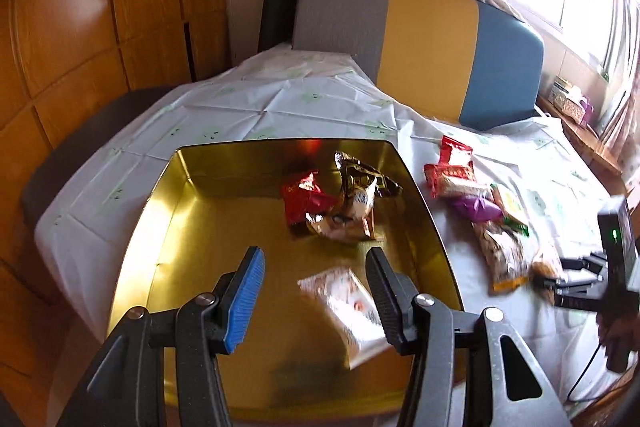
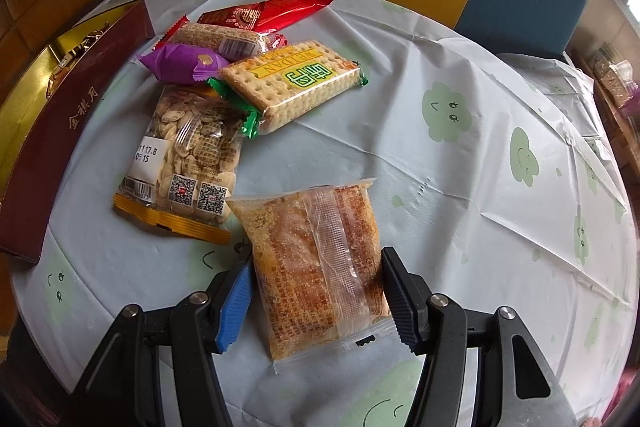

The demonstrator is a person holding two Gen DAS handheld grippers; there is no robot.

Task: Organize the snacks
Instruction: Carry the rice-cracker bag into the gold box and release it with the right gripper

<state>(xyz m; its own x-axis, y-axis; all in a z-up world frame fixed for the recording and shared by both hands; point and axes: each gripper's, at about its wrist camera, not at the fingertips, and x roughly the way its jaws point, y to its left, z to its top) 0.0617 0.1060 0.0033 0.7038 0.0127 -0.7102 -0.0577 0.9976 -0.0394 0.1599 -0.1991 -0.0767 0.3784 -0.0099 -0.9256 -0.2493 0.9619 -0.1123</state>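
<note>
A gold tin box [image 1: 168, 211] sits on the table and holds a red packet [image 1: 304, 201], a brown-gold packet [image 1: 358, 203] and a white packet [image 1: 348, 307], blurred, below my left gripper [image 1: 316, 259], which is open and empty above the tin. My right gripper [image 2: 318, 267] is open, its fingers on either side of an orange crumb-cake packet [image 2: 316, 263] lying on the table. Beyond it lie a seed packet [image 2: 192, 155], a cracker packet [image 2: 292, 83], a purple packet [image 2: 180, 63] and red packets [image 2: 264, 13]. The right gripper also shows in the left wrist view [image 1: 576, 275].
The tin's maroon outer wall [image 2: 72, 123] stands left of the loose snacks. A white tablecloth with green prints [image 2: 460, 131] covers the table. A grey, yellow and blue sofa back [image 1: 424, 43] stands behind. A wooden wall [image 1: 100, 27] is at left, a window shelf [image 1: 576, 107] at right.
</note>
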